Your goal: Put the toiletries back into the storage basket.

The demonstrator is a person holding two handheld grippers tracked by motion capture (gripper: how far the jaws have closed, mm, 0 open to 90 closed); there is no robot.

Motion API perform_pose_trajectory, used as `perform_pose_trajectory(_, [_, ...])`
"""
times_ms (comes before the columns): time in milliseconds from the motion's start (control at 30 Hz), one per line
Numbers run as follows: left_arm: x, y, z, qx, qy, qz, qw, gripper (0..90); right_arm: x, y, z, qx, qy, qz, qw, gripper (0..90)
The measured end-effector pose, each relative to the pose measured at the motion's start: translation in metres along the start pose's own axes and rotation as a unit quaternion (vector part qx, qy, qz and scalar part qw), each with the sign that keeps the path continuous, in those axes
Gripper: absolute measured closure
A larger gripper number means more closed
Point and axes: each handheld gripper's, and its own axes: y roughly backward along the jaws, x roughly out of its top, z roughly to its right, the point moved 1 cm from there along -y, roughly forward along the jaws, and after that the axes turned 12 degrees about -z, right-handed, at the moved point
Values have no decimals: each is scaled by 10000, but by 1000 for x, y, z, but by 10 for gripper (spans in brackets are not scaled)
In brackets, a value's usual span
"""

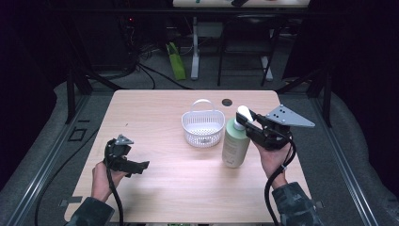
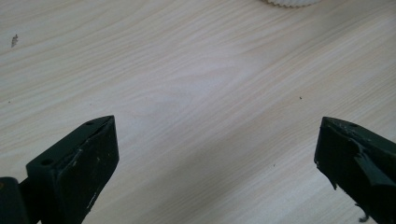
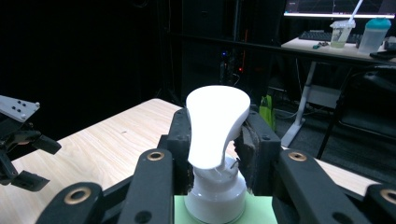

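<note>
A light wooden table (image 1: 155,188) fills the middle of the high view, with dark floor and black frame posts around it. Beyond its far edge stand the legs of another desk, with a green bag (image 1: 176,61) leaning by them.

A person's two forearms come in from the near edge, each hand holding a black two-jaw gripper with a trailing cable.

Near the table's centre sits a white perforated basket (image 1: 203,127) with an arched handle, upright. Just to its right stands a pale green pump bottle (image 1: 235,146) with a white pump head (image 3: 215,126), upright on the table and close beside the basket.

The right gripper (image 1: 248,123) reaches in from the right at the level of the bottle's top. In the right gripper view its jaws are closed against the white pump neck, one on each side, with the broad pump head rising between and above them.

The left gripper (image 1: 141,165) rests low over the near left part of the table, well apart from the basket and bottle. In the left gripper view its jaws stand wide apart with bare wood between them, gripping nothing; the basket's rim (image 2: 292,2) peeks in at the top edge.
</note>
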Motion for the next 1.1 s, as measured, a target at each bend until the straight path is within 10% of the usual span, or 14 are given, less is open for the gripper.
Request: perform_pose_trajectory(1100, [1, -3, -1, 8, 36, -116, 9999, 0, 40, 7, 9, -24, 233, 120, 9997, 681])
